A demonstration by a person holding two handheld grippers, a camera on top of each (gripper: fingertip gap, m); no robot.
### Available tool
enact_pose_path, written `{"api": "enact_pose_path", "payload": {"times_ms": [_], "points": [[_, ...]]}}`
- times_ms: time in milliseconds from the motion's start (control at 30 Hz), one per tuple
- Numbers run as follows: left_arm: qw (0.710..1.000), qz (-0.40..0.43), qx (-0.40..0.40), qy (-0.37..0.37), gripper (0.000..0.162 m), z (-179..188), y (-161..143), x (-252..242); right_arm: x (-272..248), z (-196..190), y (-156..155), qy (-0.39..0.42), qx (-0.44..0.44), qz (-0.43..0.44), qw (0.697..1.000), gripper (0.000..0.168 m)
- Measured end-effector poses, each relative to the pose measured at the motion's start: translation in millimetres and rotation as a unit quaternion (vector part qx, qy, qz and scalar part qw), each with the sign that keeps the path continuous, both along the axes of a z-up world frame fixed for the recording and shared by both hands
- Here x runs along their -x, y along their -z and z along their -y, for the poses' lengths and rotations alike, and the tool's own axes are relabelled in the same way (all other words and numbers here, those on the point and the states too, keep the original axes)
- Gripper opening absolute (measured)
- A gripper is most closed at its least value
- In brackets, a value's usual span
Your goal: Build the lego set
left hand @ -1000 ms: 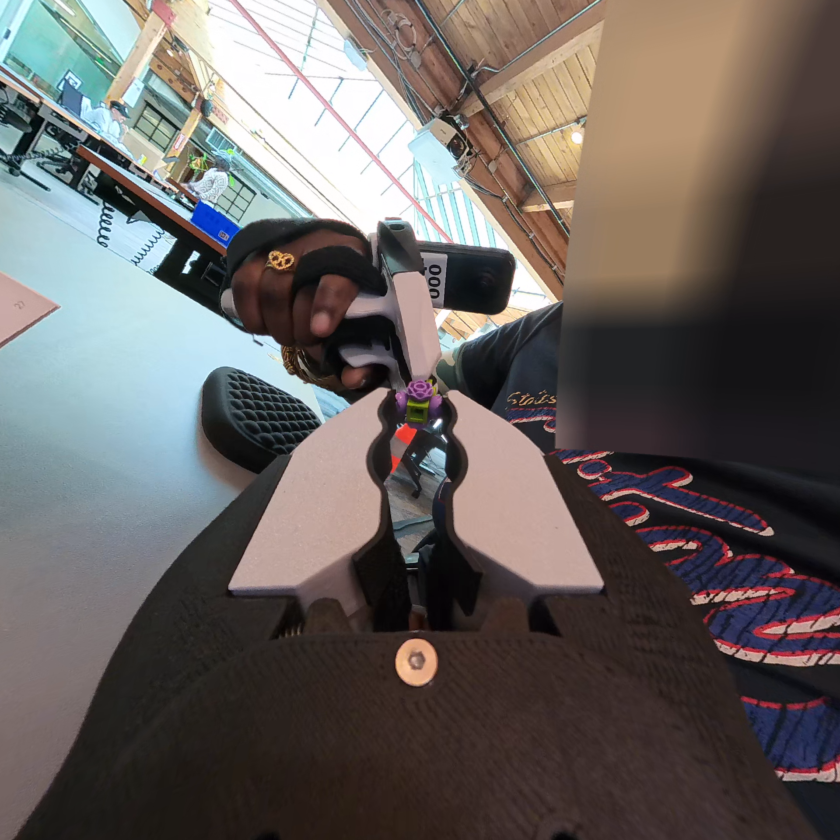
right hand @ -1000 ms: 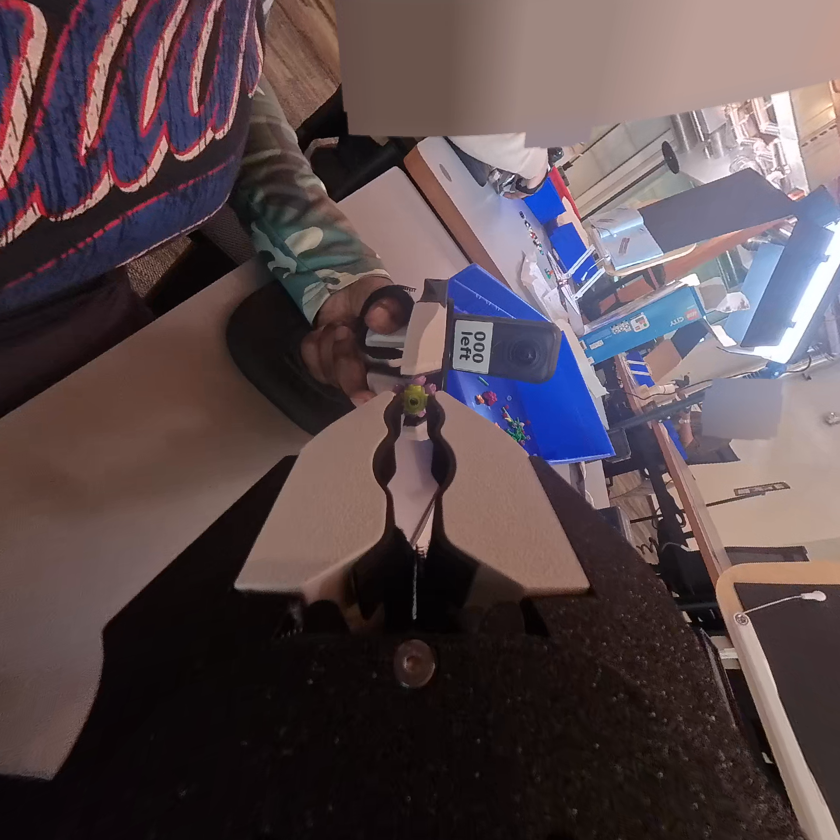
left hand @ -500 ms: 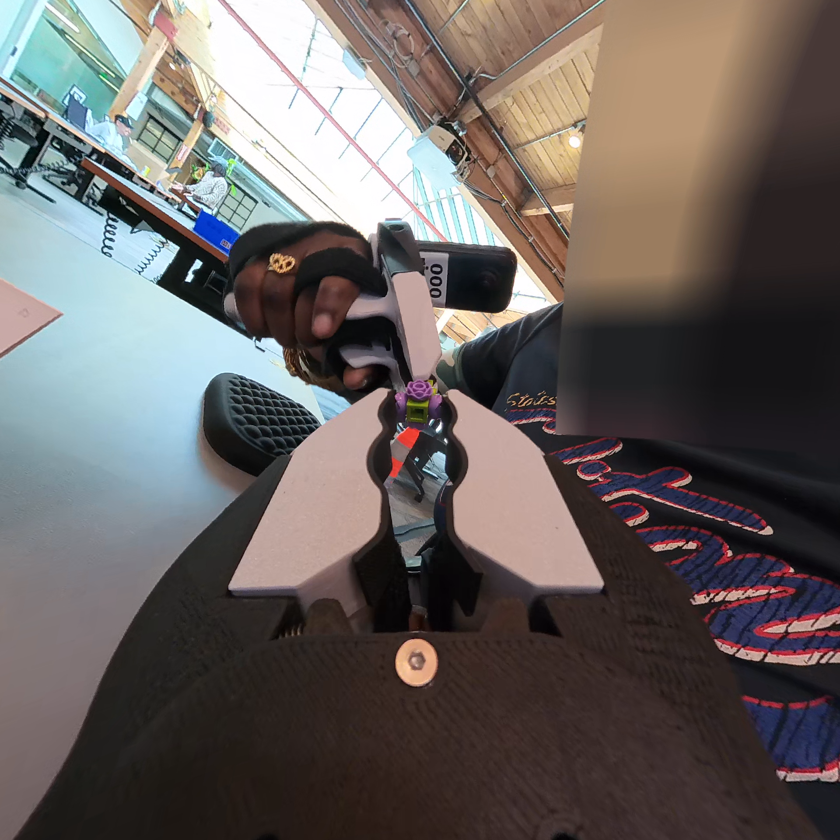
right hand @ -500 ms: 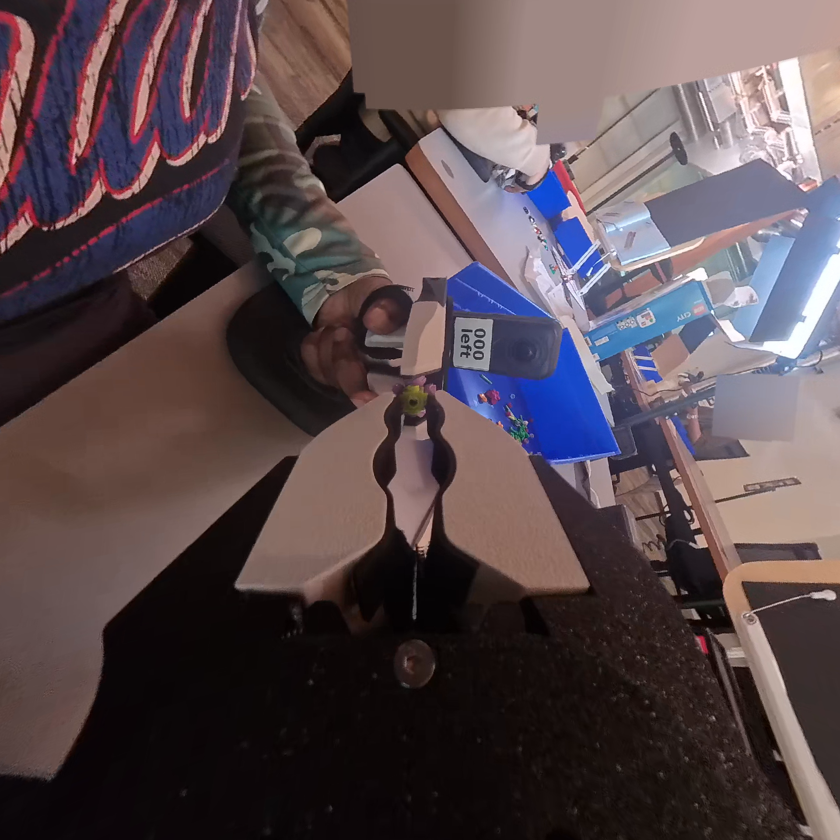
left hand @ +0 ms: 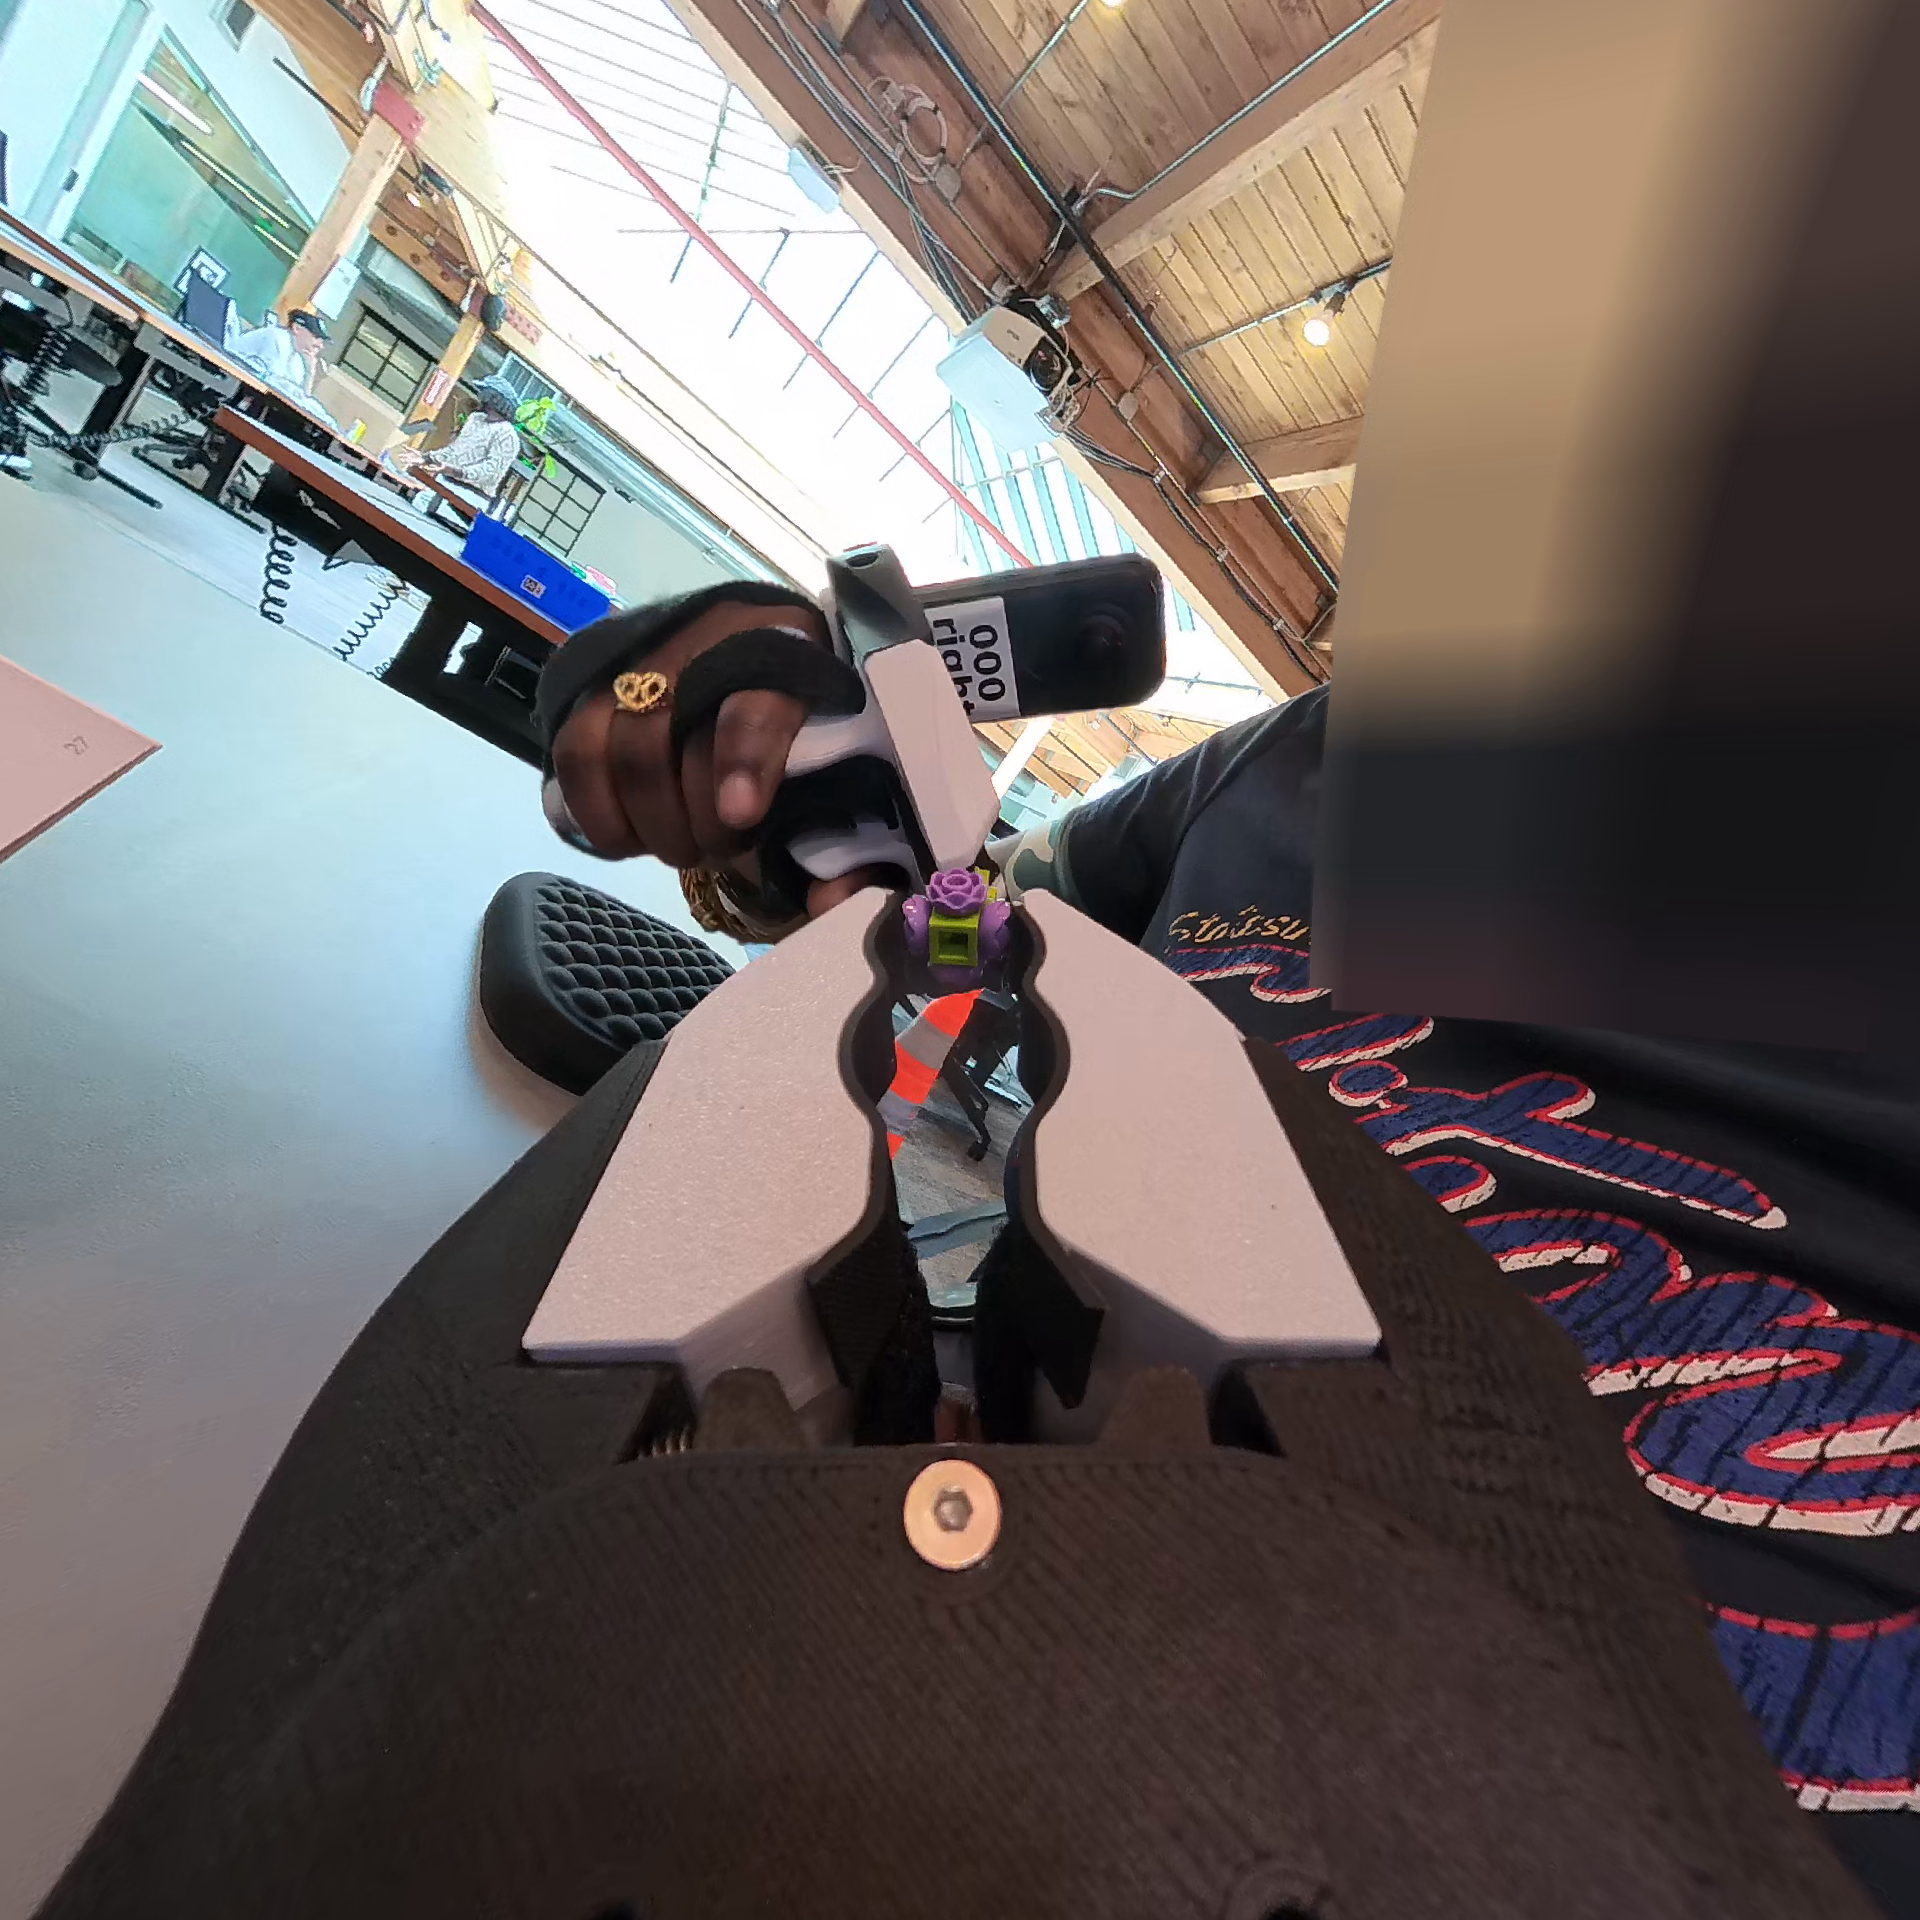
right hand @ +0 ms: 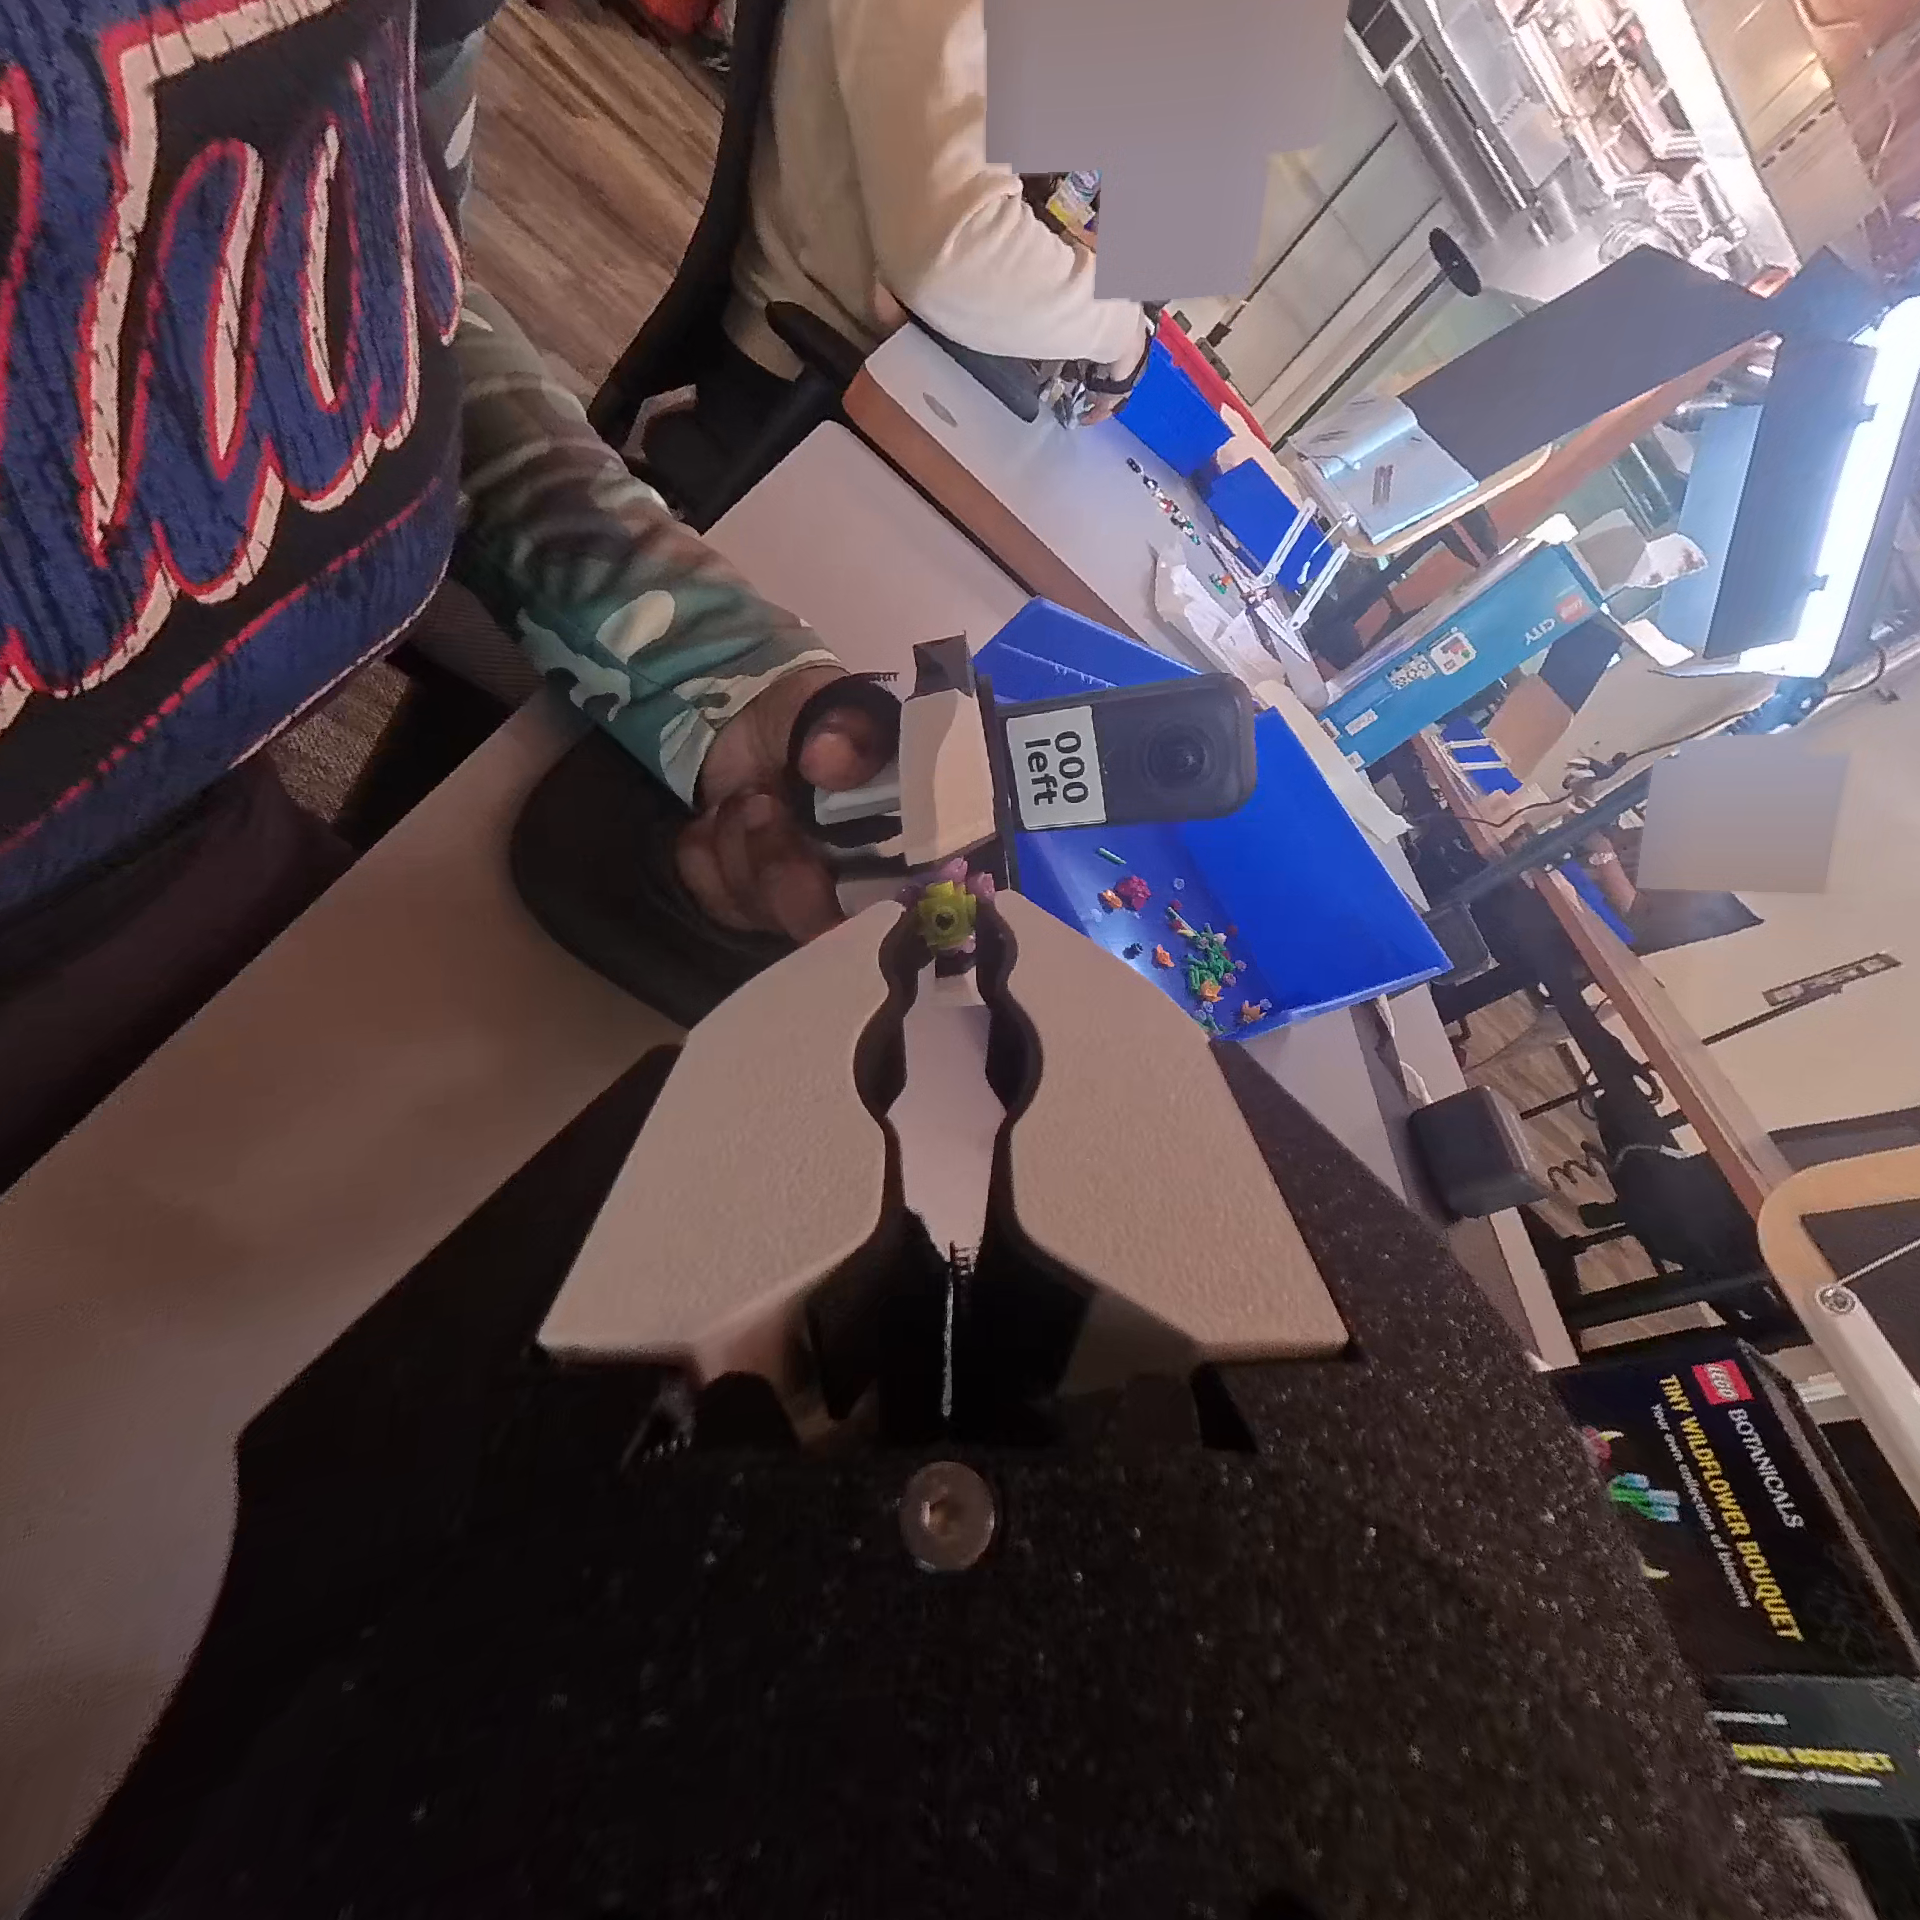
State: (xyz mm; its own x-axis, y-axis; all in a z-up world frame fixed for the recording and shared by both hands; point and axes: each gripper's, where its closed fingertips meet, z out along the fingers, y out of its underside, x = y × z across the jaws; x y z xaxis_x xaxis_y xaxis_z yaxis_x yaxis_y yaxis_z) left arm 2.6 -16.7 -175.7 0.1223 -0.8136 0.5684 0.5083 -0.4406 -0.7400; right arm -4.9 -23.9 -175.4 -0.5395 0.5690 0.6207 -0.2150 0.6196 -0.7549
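Purple flower heads on a lime block (left hand: 954,928), pinched between both the left gripper (left hand: 956,914) and right gripper (right hand: 943,920).

Your left wrist camera sits low behind its own fingers (left hand: 769,1122), tilted steeply up: it takes in the grey worktop (left hand: 208,1039) at left, the timber ceiling (left hand: 1195,208) above and your dark printed shirt (left hand: 1558,1299) at right. Your right wrist camera looks the opposite way and downward, across the worktop (right hand: 312,1091) toward the blue tray (right hand: 1299,831) and the neighbouring desks. The two cameras face each other at close range; each shows the other gripper's camera (left hand: 1081,644) (right hand: 1164,748). Both share the small purple-and-lime lego flower (left hand: 956,925) (right hand: 940,914) at their fingertips, the shirt and the black wrist rest (left hand: 592,966).
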Motion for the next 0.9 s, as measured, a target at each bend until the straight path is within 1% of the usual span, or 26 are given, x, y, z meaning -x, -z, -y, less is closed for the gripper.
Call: {"api": "enact_pose_path", "payload": {"times_ms": [333,667,733,767,833,900], "points": [[1.0,0.002,-0.005,-0.01,0.018,-1,-1,2,1,-2,-1,0.024,0.045,0.002,0.999,0.011],[1.0,0.008,0.002,-0.004,0.019,-2,-2,2,1,-4,-3,0.016,0.018,-0.003,1.0,0.011],[1.0,0.018,0.003,-0.007,0.02,-5,-5,4,4,-7,-6,0.017,0.029,0.002,0.999,0.011],[1.0,0.021,-0.004,-0.017,0.03,-7,-8,6,6,-9,-8,0.017,0.044,0.01,0.999,0.011],[0.997,0.007,-0.032,-0.064,0.051,-12,-14,15,10,-16,-15,0.023,0.093,0.025,0.995,0.011],[0.988,-0.036,-0.074,-0.134,0.059,-16,-18,25,15,-25,-21,0.031,0.161,0.058,0.985,0.011]]}}
